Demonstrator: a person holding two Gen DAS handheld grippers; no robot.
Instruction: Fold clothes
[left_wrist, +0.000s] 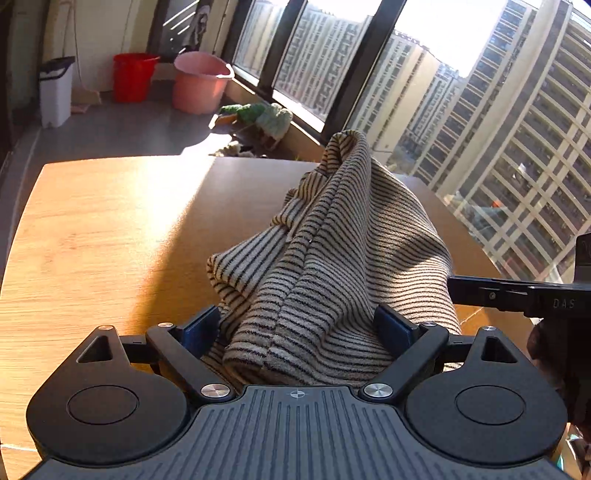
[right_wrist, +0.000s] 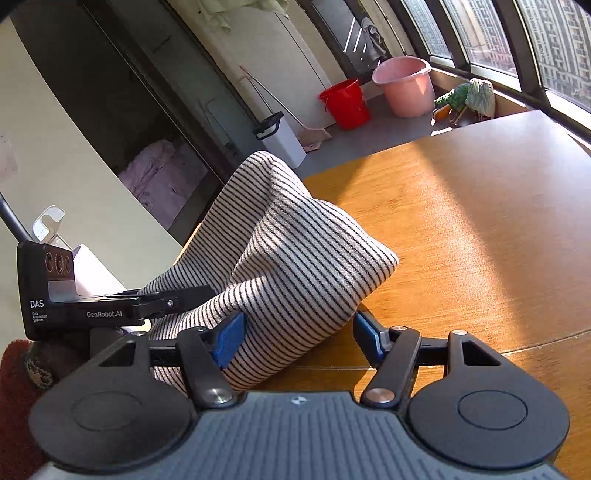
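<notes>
The wooden table (left_wrist: 110, 229) lay broad and sunlit ahead of both pairs of fingers, and on it, heaped into a peak, sat the striped knit garment (left_wrist: 332, 258). It looked soft and limp, light enough to lift by a pinch yet thick at its doubled folds, so I judged it would sag and slide unless taken at an edge or a seam rather than at the bulky middle. The left gripper (left_wrist: 303, 328) stood wide, a fat bundle of the cloth bulging between its blue pads, which flanked it without clearly squeezing. The right gripper (right_wrist: 299, 338) was released too: its left pad brushed the cloth's near corner, while the right pad stood clear over bare wood.
</notes>
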